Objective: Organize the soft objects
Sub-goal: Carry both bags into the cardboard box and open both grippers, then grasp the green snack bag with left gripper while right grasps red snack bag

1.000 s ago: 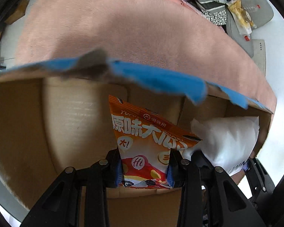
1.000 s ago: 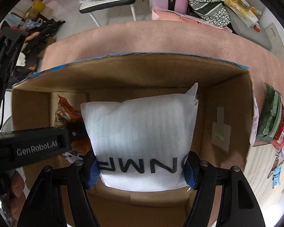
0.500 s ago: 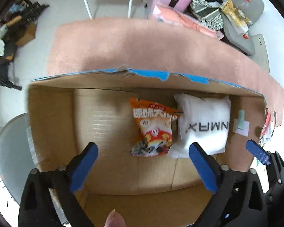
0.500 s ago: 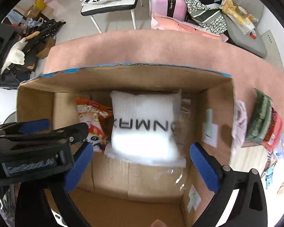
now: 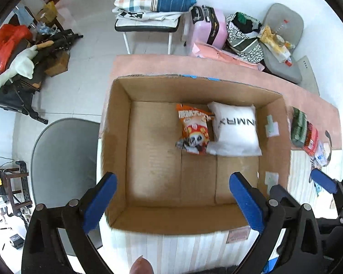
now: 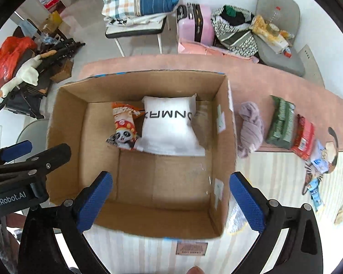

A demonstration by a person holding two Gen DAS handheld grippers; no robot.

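An open cardboard box [image 5: 116, 137] [image 6: 226, 141] stands on the table. Inside at the far side lie an orange snack bag [image 5: 193, 129] [image 6: 124, 125] and a white pillow pack with black letters [image 5: 236, 130] [image 6: 169, 127], side by side and touching. My left gripper [image 5: 173, 201] is open and empty, high above the box's near edge. My right gripper [image 6: 171, 198] is open and empty, also above the near edge. On the table right of the box lie a mauve cloth bundle [image 6: 250, 129], a green pack [image 6: 281, 123] [image 5: 298, 125] and a red pack [image 6: 305, 137] [image 5: 311, 138].
Small sachets [image 6: 317, 162] lie at the table's right edge. A pink cloth [image 6: 251, 73] covers the far half of the table. A grey chair seat [image 5: 64, 159] stands left of the table. Beyond are a chair with pillows [image 5: 153, 2], a pink suitcase [image 5: 208, 27] and floor clutter.
Both grippers opened, let go of the snack bag and the white pillow pack inside the box, and rose up and back above the box's near edge.
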